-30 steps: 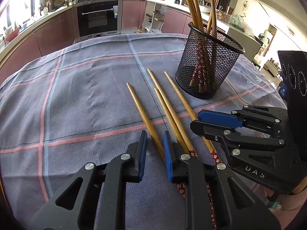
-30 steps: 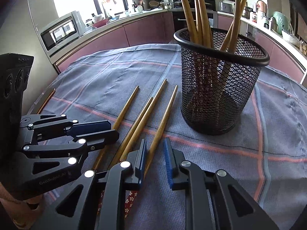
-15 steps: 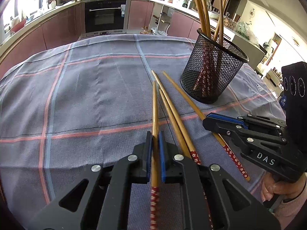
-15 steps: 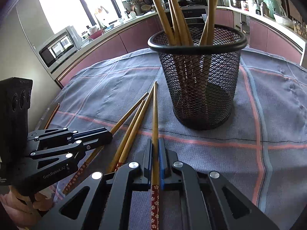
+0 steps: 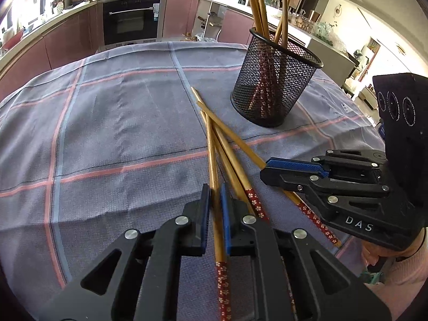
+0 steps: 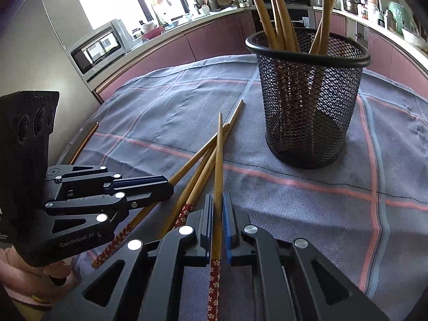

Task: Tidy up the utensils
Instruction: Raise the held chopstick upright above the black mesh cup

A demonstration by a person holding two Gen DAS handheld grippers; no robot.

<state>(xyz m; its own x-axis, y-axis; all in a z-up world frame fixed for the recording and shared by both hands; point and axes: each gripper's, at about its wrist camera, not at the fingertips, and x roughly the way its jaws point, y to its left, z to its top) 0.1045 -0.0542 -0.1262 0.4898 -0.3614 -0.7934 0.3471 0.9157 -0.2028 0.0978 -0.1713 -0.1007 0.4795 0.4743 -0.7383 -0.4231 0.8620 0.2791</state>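
Observation:
Wooden chopsticks with red flowered ends lie on a blue-grey checked tablecloth. My left gripper is shut on one chopstick, held off the cloth and pointing forward. My right gripper is shut on another chopstick, also lifted and pointing toward the black mesh holder. The holder stands upright with several chopsticks in it. Two loose chopsticks lie crossed on the cloth between the grippers. The right gripper also shows in the left wrist view, and the left gripper in the right wrist view.
A kitchen counter with an oven runs behind the table. A microwave stands at the left in the right wrist view. Another thin stick lies near the table's left edge.
Both grippers have closed on a chopstick each and lifted them off the cloth. The held chopsticks now cross over the ones lying on the table.

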